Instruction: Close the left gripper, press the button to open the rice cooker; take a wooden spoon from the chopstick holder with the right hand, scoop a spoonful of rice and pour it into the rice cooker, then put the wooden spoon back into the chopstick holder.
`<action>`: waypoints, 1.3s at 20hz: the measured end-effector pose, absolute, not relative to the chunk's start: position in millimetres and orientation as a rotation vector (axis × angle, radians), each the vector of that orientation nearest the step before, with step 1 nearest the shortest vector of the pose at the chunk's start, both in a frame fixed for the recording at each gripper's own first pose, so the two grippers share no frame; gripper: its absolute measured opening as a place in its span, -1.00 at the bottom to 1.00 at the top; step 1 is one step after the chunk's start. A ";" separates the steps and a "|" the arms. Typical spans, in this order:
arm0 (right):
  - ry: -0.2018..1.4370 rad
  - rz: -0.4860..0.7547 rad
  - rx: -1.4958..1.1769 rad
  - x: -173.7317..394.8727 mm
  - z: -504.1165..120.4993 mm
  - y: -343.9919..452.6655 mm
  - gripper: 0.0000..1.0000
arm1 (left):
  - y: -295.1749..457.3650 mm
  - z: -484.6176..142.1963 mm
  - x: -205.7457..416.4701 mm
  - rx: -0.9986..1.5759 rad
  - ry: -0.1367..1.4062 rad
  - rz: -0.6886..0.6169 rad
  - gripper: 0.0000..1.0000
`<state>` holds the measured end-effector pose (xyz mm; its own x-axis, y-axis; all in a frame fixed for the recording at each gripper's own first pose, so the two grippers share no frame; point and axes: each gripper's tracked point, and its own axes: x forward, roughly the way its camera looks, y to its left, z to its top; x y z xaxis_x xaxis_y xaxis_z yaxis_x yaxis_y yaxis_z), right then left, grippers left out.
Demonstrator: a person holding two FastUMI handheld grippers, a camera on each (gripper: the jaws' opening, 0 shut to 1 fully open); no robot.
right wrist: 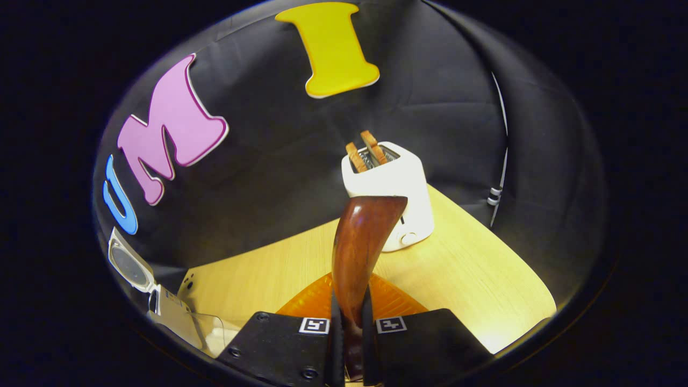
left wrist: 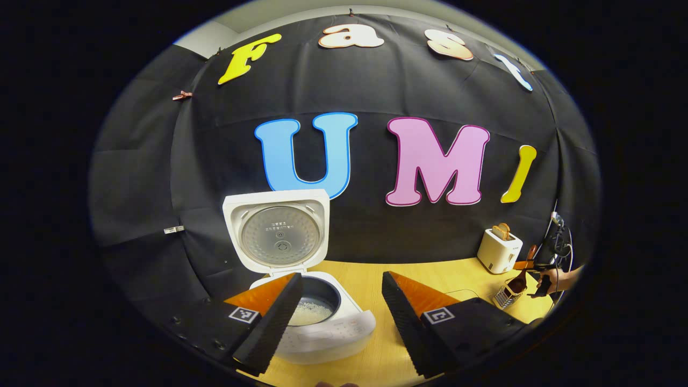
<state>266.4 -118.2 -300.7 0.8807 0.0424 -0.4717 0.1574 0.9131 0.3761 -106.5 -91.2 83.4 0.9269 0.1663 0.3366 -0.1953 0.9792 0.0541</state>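
Left gripper (left wrist: 333,312) spread wide, just before white rice cooker (left wrist: 317,317), lid up, rice in pot. Right gripper (right wrist: 352,344) clamped narrow on dark brown wooden spoon (right wrist: 360,247), over wire chopstick holder (left wrist: 504,295), well right of cooker.

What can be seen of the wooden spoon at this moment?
The spoon is dark reddish-brown glossy wood. In the right gripper view its curved handle rises from between the right tongs, both fingers pressing on it, with the toaster behind. In the left gripper view, far off, the spoon stands tilted, its lower end in the wire holder on the table.
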 end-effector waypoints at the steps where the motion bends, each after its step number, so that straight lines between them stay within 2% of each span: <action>1: 0.507 -0.060 0.405 265.8 -305.4 -116.9 -0.67 | -90.9 82.8 -107.3 0.086 -0.336 0.189 0.91; 4: 0.532 -0.054 0.413 266.7 -311.7 -112.5 -0.58 | -89.5 82.0 -109.6 0.081 -0.338 0.191 0.90; 5: 0.523 -0.054 0.424 266.7 -308.4 -113.8 -0.88 | -88.3 82.2 -109.7 0.079 -0.338 0.192 0.91; 6: 0.517 -0.063 0.433 266.8 -305.5 -116.1 -0.43 | -88.1 82.5 -109.8 0.079 -0.339 0.192 0.90; 9: 0.507 -0.089 0.455 261.6 -298.9 -125.0 0.14 | -87.8 86.4 -108.7 0.079 -0.349 0.183 0.91; 10: 0.502 -0.096 0.454 258.4 -295.2 -129.0 0.04 | -88.1 87.1 -108.5 0.078 -0.354 0.177 0.90; 11: 0.495 -0.105 0.450 254.4 -290.9 -133.3 0.41 | -87.6 90.1 -108.0 0.078 -0.360 0.171 0.91; 12: 0.486 -0.112 0.449 250.3 -286.3 -136.7 0.48 | -86.9 92.4 -108.0 0.077 -0.367 0.167 0.90; 16: 0.419 -0.118 0.457 232.3 -252.6 -144.4 0.60 | -76.6 111.7 -106.2 0.065 -0.412 0.159 0.91; 18: 0.359 -0.094 0.467 219.7 -229.9 -142.5 0.59 | -69.5 130.0 -105.0 0.065 -0.450 0.157 0.91; 26: 0.236 -0.025 0.381 155.4 -158.5 -127.8 0.70 | -10.3 242.5 -98.3 0.112 -0.646 0.252 0.91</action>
